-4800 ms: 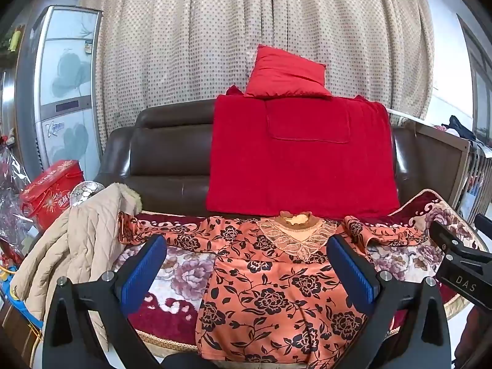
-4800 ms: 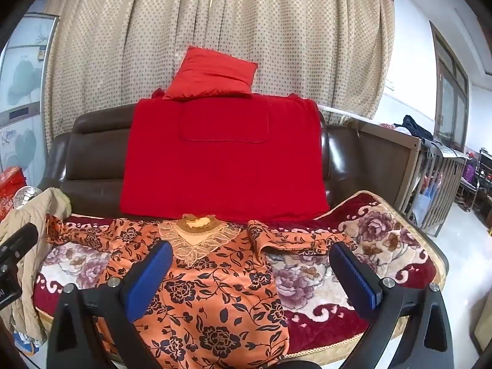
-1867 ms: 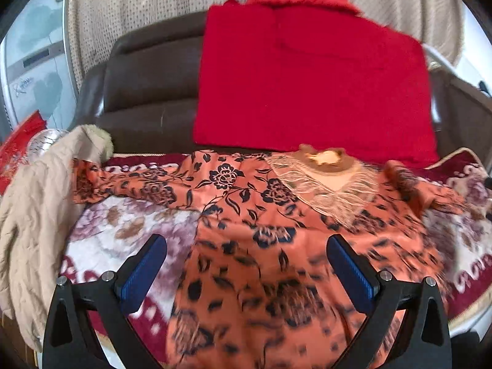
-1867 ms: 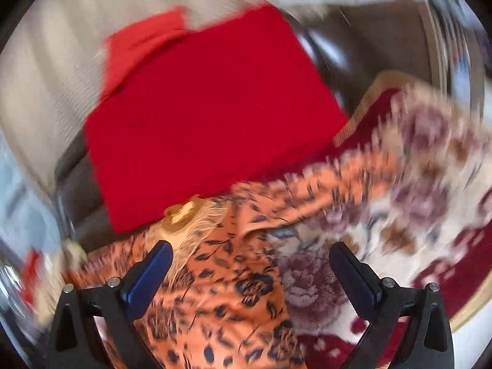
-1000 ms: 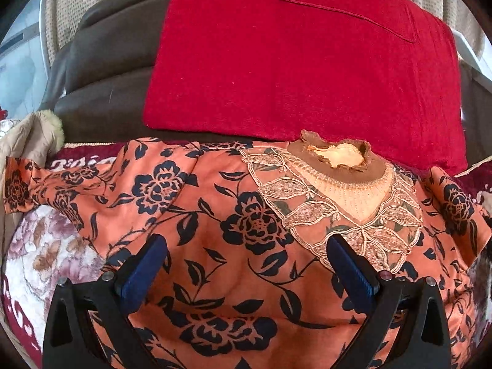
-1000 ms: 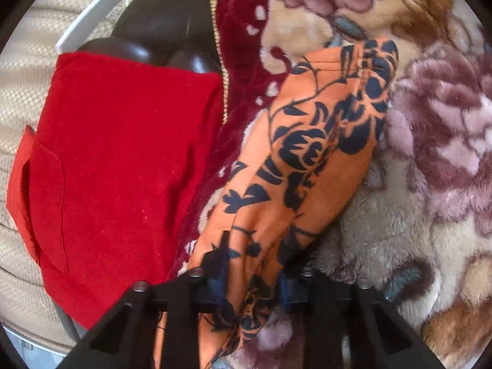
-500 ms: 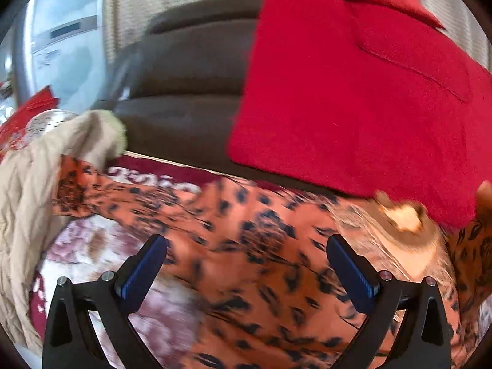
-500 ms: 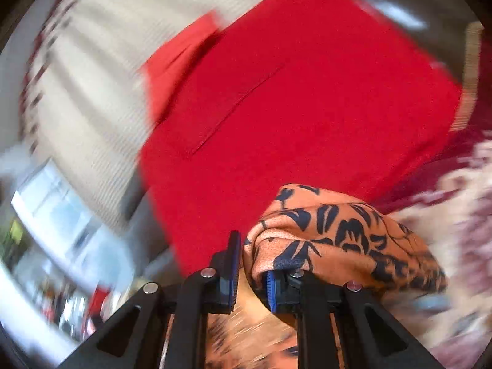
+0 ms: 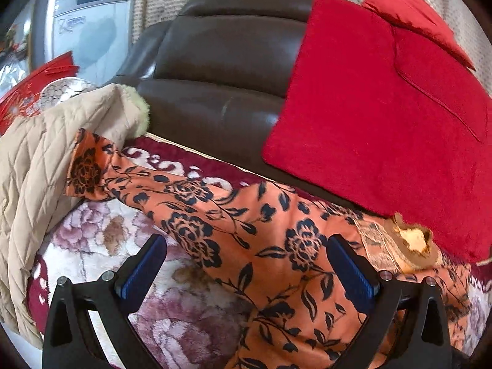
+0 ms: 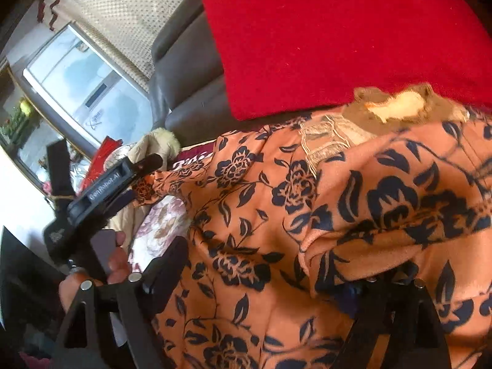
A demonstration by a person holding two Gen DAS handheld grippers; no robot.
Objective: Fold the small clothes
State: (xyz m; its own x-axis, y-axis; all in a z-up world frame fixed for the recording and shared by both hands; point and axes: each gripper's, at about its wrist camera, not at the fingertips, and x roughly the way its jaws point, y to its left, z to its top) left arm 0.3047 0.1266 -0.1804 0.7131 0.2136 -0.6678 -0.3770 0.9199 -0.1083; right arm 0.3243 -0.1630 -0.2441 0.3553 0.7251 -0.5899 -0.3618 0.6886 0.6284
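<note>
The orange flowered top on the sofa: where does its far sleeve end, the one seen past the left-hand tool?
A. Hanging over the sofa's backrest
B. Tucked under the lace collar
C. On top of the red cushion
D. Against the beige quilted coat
D: in the left wrist view the sleeve stretches across the floral blanket and its cuff lies against the beige quilted coat.
</note>
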